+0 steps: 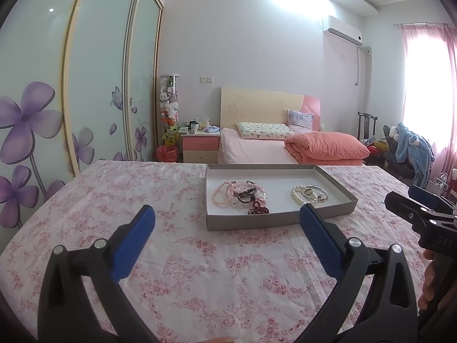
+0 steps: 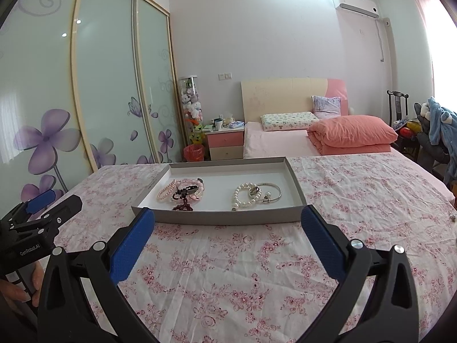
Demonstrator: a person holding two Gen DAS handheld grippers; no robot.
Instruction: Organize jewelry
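- Left wrist view: left claw (image 1: 227,218) is held wide open, nothing gripped, above the floral-clothed desk (image 1: 114,200).
- Grey tray (image 1: 281,218) is seen just ahead of the claw, slightly right; bracelets (image 1: 241,194) are piled inside.
- Right wrist view: right claw (image 2: 228,220) is spread open, empty; tray (image 2: 217,217) directly ahead, pearl bracelet (image 2: 242,195) inside.

White walls hold an air conditioner (image 1: 344,31). Sliding wardrobe doors (image 1: 94,71) bear purple flowers at left. A pink bed (image 2: 288,140) stands beside a nightstand (image 2: 225,143); a pink-curtained window (image 1: 425,85) glows bright.
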